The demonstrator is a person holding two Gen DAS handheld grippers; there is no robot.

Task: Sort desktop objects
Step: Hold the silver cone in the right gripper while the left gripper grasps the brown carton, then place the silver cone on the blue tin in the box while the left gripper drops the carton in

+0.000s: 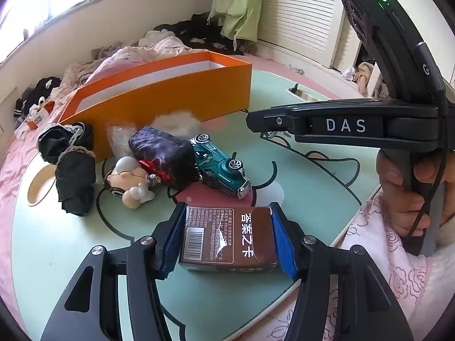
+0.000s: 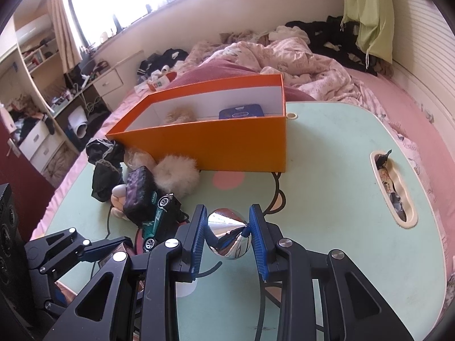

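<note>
Both grippers are busy over a mint-green lap table (image 2: pixel 327 170) set on a pink bed (image 2: pixel 426 130): the left gripper (image 1: pixel 226 233) is clamped on a brown card box (image 1: pixel 227 236), the right gripper (image 2: pixel 227 234) pinches a shiny silver ball (image 2: pixel 227 236). Next in size, the orange box (image 2: pixel 216 139) holds a tan fluffy thing (image 2: pixel 179 115) and a blue packet (image 2: pixel 241 112), both half hidden by its wall. Beside it lie black cloth (image 1: pixel 71 164), a dark pouch (image 1: pixel 165 153), a green toy car (image 1: pixel 221 167), a small figurine (image 1: pixel 130 179).

Green table (image 2: pixel 327 170) (orange box (image 2: pixel 227 145), toys)
</note>
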